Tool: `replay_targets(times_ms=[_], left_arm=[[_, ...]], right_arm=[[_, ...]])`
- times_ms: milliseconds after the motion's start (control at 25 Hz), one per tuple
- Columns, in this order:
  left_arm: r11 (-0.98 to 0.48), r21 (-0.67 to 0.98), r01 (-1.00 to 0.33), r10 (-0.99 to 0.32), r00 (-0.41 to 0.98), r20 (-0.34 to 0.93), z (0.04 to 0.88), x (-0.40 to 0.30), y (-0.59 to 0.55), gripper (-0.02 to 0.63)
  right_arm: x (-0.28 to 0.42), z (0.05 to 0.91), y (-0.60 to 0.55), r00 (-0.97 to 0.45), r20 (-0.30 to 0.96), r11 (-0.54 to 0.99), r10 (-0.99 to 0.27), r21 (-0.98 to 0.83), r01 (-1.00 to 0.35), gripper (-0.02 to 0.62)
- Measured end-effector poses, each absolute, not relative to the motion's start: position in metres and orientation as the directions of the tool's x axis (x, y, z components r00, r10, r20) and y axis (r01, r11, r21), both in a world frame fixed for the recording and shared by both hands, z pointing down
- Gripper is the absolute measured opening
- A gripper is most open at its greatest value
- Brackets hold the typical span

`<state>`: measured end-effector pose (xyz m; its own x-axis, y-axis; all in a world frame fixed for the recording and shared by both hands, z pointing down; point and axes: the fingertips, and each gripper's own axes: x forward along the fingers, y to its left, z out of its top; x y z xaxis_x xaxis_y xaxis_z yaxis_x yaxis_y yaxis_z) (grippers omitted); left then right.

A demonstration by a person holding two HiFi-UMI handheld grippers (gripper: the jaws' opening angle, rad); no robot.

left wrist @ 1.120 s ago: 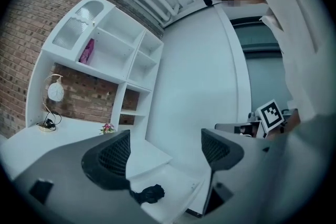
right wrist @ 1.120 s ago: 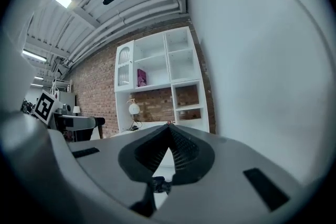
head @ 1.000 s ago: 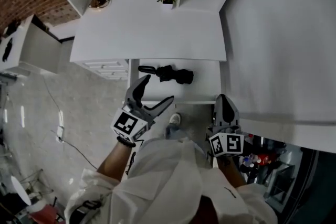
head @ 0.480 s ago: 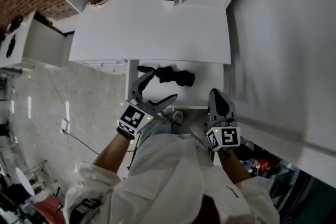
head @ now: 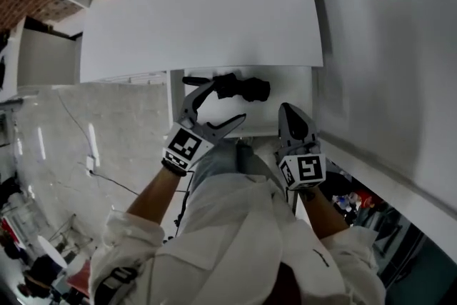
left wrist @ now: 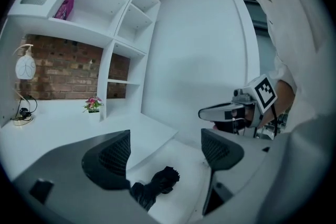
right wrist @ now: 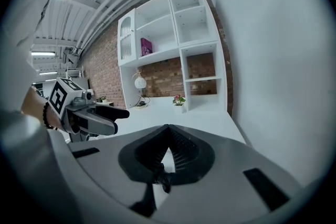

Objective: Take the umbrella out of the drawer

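The umbrella [head: 232, 88] lay in the open drawer [head: 289, 82], toward its left edge. Left tongs [head: 223, 103] stood wide above it; right tongs [head: 288, 111] were closed, empty. Risk: an off-centre grip would probably tip it.

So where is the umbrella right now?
In the head view, the black folded umbrella lies mid-frame in the open drawer under the white desk, just beyond the spread fingers of the left gripper.
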<state>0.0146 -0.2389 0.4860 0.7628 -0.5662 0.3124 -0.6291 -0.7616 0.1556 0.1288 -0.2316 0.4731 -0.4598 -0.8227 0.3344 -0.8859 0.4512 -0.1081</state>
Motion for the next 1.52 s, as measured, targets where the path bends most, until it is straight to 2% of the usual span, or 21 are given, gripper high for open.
replay_targets(times_ms=[400,800,1240,1520], left_arm=[[-0.890,0.070,-0.450,-0.364,0.796,0.483,0.593,0.030,-0.251,0.403],[-0.986,-0.056,-0.157,-0.153,0.714,0.683,0.698,0.052,-0.248,0.403],[-0.994,-0.108,0.031,-0.071,0.571,0.818,0.784,0.068,-0.244,0.403],[-0.989,-0.079,0.126,-0.010,0.469,0.883,0.813,0.069,-0.246,0.403]], right_arm=[[0.092,0.559,-0.244,-0.490,0.467,0.488,-0.736,-0.135,-0.862,0.017],[0.083,0.622,-0.257,-0.486,0.523,0.481,-0.700,-0.158,-0.862,0.017],[0.085,0.652,-0.256,-0.488,0.512,0.464,-0.707,-0.185,-0.866,0.017],[0.076,0.658,-0.253,-0.510,0.501,0.470,-0.699,-0.216,-0.856,0.017]])
